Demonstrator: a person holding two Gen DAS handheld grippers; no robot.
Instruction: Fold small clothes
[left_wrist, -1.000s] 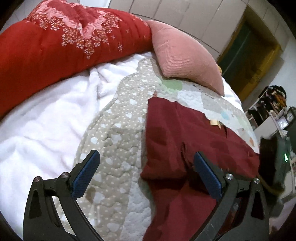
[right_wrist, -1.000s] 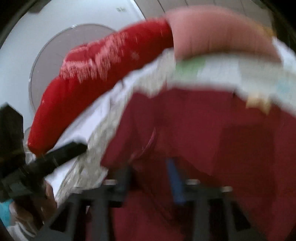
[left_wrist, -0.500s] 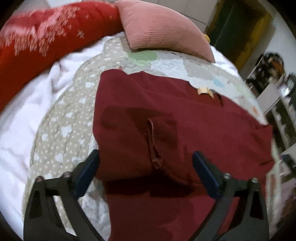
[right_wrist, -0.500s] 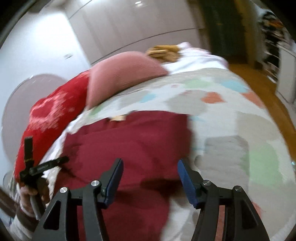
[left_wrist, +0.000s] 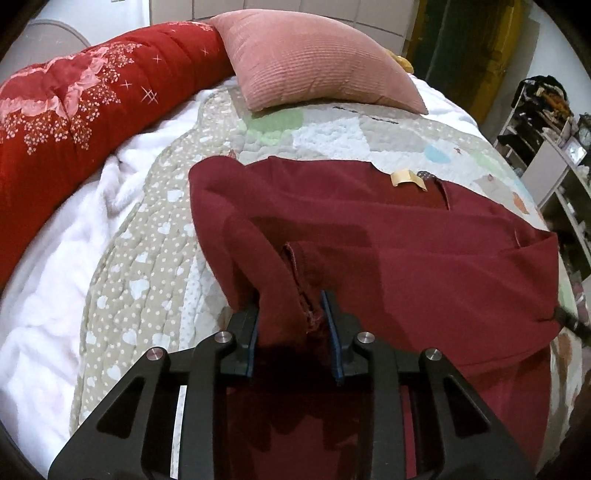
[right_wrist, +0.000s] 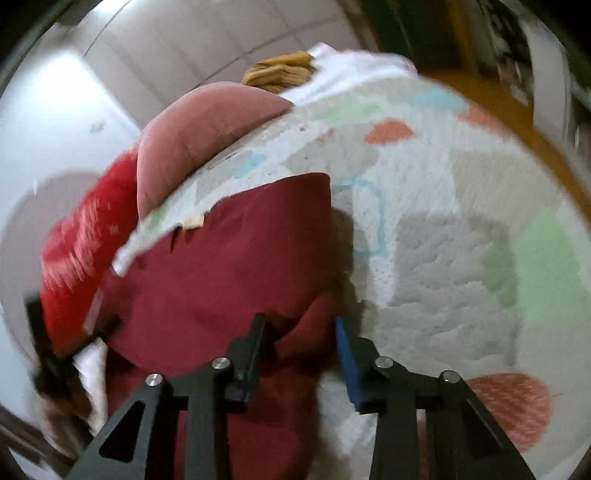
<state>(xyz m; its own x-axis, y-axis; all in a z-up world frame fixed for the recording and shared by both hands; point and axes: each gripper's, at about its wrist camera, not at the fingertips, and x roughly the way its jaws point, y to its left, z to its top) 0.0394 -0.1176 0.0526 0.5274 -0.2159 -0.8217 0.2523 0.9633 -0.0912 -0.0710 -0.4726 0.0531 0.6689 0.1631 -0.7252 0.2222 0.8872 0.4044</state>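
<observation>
A maroon garment (left_wrist: 406, 240) lies spread on a patchwork quilt (left_wrist: 147, 240), with a tan label (left_wrist: 406, 179) at its far edge. My left gripper (left_wrist: 291, 317) is at the garment's near left part. Its jaws are closing, and the blue pads pinch a raised fold with a hem. In the right wrist view the garment (right_wrist: 221, 277) fills the left half and the quilt (right_wrist: 443, 258) the right. My right gripper (right_wrist: 301, 338) is at the garment's right edge. Its jaws are closing too, with a bunched ridge of cloth between the pads.
A pink ribbed pillow (left_wrist: 314, 59) and a long red flowered comforter (left_wrist: 74, 110) lie along the far side of the bed. A white fleece blanket (left_wrist: 55, 258) covers the left. Cluttered shelves (left_wrist: 554, 147) stand at the right, beyond the bed's edge. Wooden floor (right_wrist: 535, 122) shows past the quilt.
The left gripper moved right over the garment, and its wide jaws closed on a fold. The right gripper swung to the garment's right edge, and its jaws narrowed around bunched cloth.
</observation>
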